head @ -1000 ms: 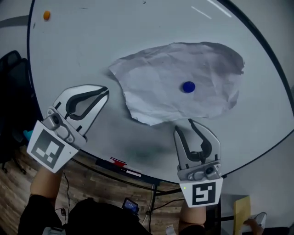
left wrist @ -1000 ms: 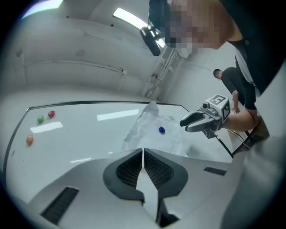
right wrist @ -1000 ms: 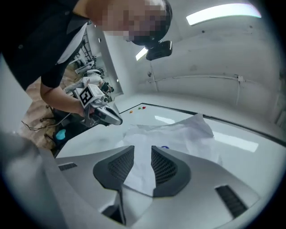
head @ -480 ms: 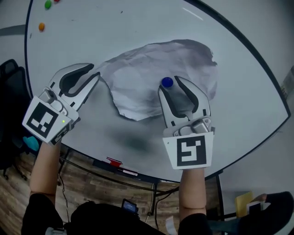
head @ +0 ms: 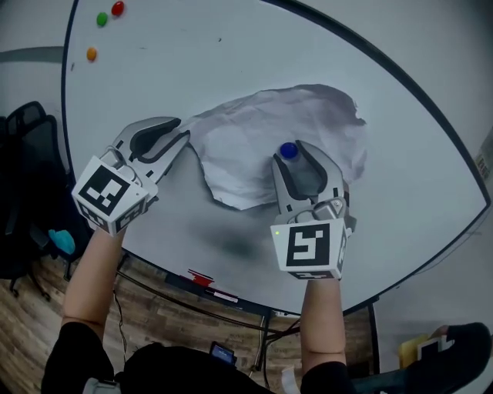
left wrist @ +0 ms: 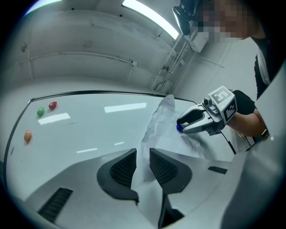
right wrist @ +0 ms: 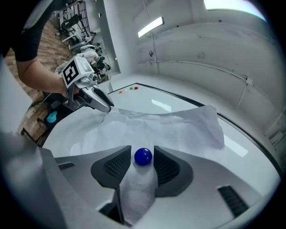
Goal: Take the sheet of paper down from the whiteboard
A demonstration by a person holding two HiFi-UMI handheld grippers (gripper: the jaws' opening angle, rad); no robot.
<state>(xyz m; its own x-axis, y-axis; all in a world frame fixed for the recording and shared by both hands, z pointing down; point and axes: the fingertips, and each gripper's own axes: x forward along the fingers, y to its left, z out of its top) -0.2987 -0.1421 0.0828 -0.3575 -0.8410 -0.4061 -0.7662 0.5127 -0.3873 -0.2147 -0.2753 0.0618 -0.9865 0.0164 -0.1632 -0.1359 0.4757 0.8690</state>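
Note:
A crumpled white sheet of paper (head: 246, 154) hangs on the whiteboard (head: 231, 61), pinned by a round blue magnet (head: 288, 150). My right gripper (head: 290, 153) reaches over the sheet's lower part. Its jaws are opening, and the magnet (right wrist: 143, 156) sits between the pads with a thin gap on each side. My left gripper (head: 183, 131) is at the sheet's left edge. In the left gripper view that paper edge (left wrist: 163, 125) runs through the narrow gap between the jaws of my left gripper (left wrist: 143, 156), and the pads do not press on it.
Red (head: 117, 8), green (head: 102, 19) and orange (head: 92, 54) magnets sit at the board's top left corner. A red marker (head: 202, 278) lies on the ledge under the board. A black chair (head: 23, 123) stands to the left, over a wood floor.
Both grippers have moved up the board to the sheet. The right came from below the paper to the blue magnet and its jaws widened. The left reached the paper's left edge.

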